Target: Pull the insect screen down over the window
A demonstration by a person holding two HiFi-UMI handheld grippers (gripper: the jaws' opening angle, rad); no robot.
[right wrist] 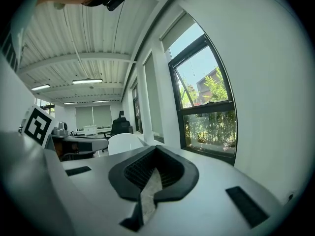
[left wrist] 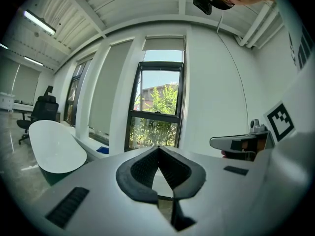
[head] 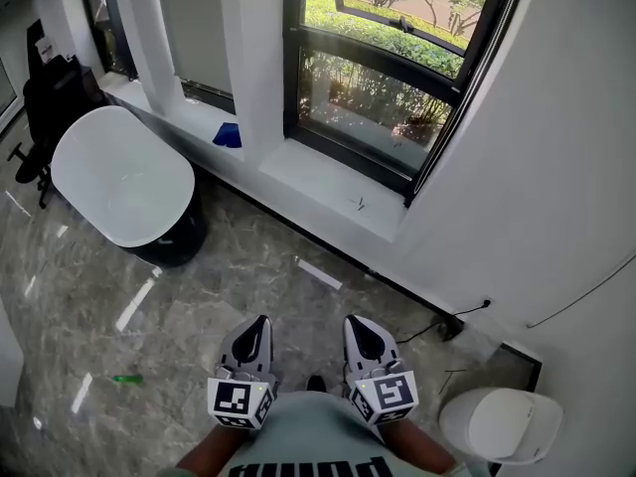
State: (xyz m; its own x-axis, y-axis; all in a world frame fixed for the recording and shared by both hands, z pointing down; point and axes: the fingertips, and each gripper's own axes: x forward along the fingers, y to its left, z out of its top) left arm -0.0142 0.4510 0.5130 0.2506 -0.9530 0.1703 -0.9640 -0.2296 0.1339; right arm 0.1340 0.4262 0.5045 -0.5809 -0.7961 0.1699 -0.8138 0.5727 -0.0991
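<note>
A black-framed window (head: 383, 78) stands ahead above a white sill (head: 328, 192); greenery shows through its glass. In the left gripper view the window (left wrist: 158, 109) rises tall, with a rolled screen housing (left wrist: 164, 44) at its top. The right gripper view shows the window (right wrist: 209, 107) to the right. My left gripper (head: 256, 330) and right gripper (head: 360, 328) are held low near my body, side by side, well back from the window. Both are shut with nothing between their jaws.
A white oval table (head: 121, 174) on a dark base stands at the left, a black office chair (head: 40, 97) behind it. A blue object (head: 228, 135) lies on the sill. A white bin (head: 500, 424) sits at the lower right, a cable (head: 452, 318) by the wall.
</note>
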